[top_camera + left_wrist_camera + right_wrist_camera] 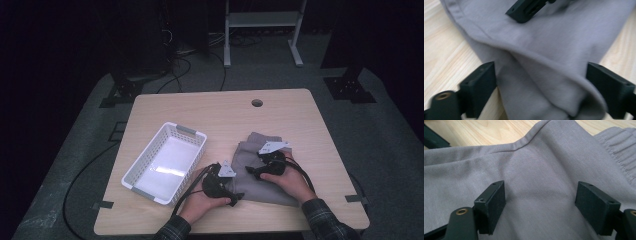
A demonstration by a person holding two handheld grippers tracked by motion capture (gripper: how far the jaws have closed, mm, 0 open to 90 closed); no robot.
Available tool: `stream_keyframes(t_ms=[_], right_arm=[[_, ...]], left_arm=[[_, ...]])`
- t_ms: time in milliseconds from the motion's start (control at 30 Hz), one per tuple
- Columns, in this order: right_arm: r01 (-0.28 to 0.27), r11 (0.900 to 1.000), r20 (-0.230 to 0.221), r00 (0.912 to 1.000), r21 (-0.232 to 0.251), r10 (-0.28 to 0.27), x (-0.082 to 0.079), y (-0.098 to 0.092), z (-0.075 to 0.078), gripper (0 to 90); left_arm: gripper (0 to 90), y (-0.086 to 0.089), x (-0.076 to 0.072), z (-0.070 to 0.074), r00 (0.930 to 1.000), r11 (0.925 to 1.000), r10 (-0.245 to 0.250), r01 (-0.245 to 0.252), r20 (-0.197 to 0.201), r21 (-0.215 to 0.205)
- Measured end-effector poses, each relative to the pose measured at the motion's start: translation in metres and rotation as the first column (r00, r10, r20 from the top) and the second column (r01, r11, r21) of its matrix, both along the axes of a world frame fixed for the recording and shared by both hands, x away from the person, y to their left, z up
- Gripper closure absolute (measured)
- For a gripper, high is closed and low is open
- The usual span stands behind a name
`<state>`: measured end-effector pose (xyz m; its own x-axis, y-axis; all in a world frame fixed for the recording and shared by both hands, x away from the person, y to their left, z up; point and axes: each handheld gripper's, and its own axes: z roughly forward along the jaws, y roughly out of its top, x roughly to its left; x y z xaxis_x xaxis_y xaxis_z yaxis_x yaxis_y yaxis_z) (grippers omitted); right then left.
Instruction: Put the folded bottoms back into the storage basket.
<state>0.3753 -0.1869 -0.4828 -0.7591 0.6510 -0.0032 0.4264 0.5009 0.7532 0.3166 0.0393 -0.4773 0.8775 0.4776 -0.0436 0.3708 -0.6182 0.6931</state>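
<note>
Soft, light grey folded garment [260, 170] on the table, both grippers' jaws spread wide over it, holding nothing; likely best pinched at a folded edge

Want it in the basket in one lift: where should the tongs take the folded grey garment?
Grip the thick rolled fold at the grey garment's near-left edge, coming from the basket side; the left tongs already straddle that raised bunch, which offers more to pinch than the flat middle.
</note>
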Motion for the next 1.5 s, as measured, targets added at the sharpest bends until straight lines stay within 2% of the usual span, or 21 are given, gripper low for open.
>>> stream_keyframes(t_ms=[133, 233, 300, 567, 667, 700, 733, 767, 833, 1033, 1067, 1100, 1167, 1233, 1500], right_arm=[[-0.001, 1.0, -0.002, 1.0, 0.0, 0.001, -0.0002, 0.0004, 0.0001, 22.8], [-0.001, 1.0, -0.002, 1.0, -0.002, 0.001, -0.0002, 0.0004, 0.0001, 22.8], [-0.001, 1.0, -0.003, 1.0, -0.002, 0.001, -0.0002, 0.0004, 0.0002, 22.8], [-0.001, 1.0, -0.003, 1.0, -0.002, 0.001, -0.0002, 0.0004, 0.0002, 22.7], [-0.001, 1.0, -0.003, 1.0, -0.002, 0.001, -0.0002, 0.0004, 0.0002, 22.7], [-0.001, 1.0, -0.003, 1.0, -0.003, 0.001, -0.0002, 0.0003, 0.0002, 22.7], [-0.001, 1.0, -0.003, 1.0, -0.003, 0.001, -0.0002, 0.0003, 0.0002, 22.7], [0.0, 1.0, -0.002, 1.0, 0.0, 0.0, -0.0002, 0.0004, 0.0, 22.8], [0.0, 1.0, -0.002, 1.0, 0.0, 0.0, -0.0002, 0.0005, 0.0, 22.8], [0.0, 1.0, -0.002, 1.0, 0.0, 0.0, -0.0003, 0.0005, 0.0, 22.8], [-0.004, 1.0, -0.001, 1.0, 0.0, 0.004, -0.0003, 0.0006, 0.0, 22.8], [-0.004, 1.0, -0.001, 1.0, 0.0, 0.004, -0.0003, 0.0006, 0.0, 22.8], [-0.012, 1.0, -0.003, 0.9999, 0.0, 0.012, -0.0012, 0.0016, 0.0001, 22.9], [-0.016, 1.0, -0.002, 0.9999, 0.001, 0.016, -0.0016, 0.0021, 0.0, 22.9], [-0.062, 0.998, 0.0, 0.9981, -0.016, 0.062, -0.0081, 0.0058, 0.0032, 26.8]], left_arm=[[7.2, -0.0001, 0.0007, -0.0028, 0.9999, 1.0, -0.002, 0.002, 0.014, -0.007], [1.5, -0.0032, -0.0008, -0.0075, 0.998, 0.9999, -0.012, 0.012, 0.061, 0.004], [0.0, -0.0054, -0.0012, -0.0077, 0.9979, 0.9999, -0.011, 0.01, 0.064, 0.014], [0.0, -0.0058, -0.002, -0.0079, 0.9979, 0.9999, 0.006, -0.007, 0.064, 0.013], [7.5, -0.0043, -0.003, -0.007, 0.9973, 1.0, -0.006, 0.006, 0.073, -0.003], [12.6, -0.0039, -0.0033, -0.0067, 0.9971, 0.9999, -0.01, 0.011, 0.076, -0.007], [12.6, -0.0032, -0.0042, -0.0063, 0.9965, 0.9997, -0.016, 0.017, 0.082, -0.019], [25.2, -0.0023, -0.0058, -0.0058, 0.996, 0.9992, -0.012, 0.016, 0.088, -0.037], [38.0, -0.0017, -0.0068, -0.0054, 0.9952, 0.9983, -0.021, 0.026, 0.096, -0.052], [68.2, -0.0006, -0.0031, -0.005, 0.9957, 0.997, -0.019, 0.025, 0.091, -0.074], [72.8, -0.0007, -0.0011, -0.0051, 0.9979, 0.9952, -0.013, 0.019, 0.063, -0.096], [75.3, -0.0007, -0.0011, -0.0051, 0.9979, 0.9952, -0.013, 0.019, 0.063, -0.096], [77.0, -0.0001, 0.0, -0.0052, 0.9996, 0.9929, -0.004, 0.007, 0.029, -0.119], [77.7, 0.0006, 0.0001, -0.0053, 0.9998, 0.9924, -0.003, 0.005, 0.019, -0.123], [77.7, 0.0035, -0.0084, -0.0036, 0.9999, 0.9933, -0.01, 0.01, 0.004, -0.115]])
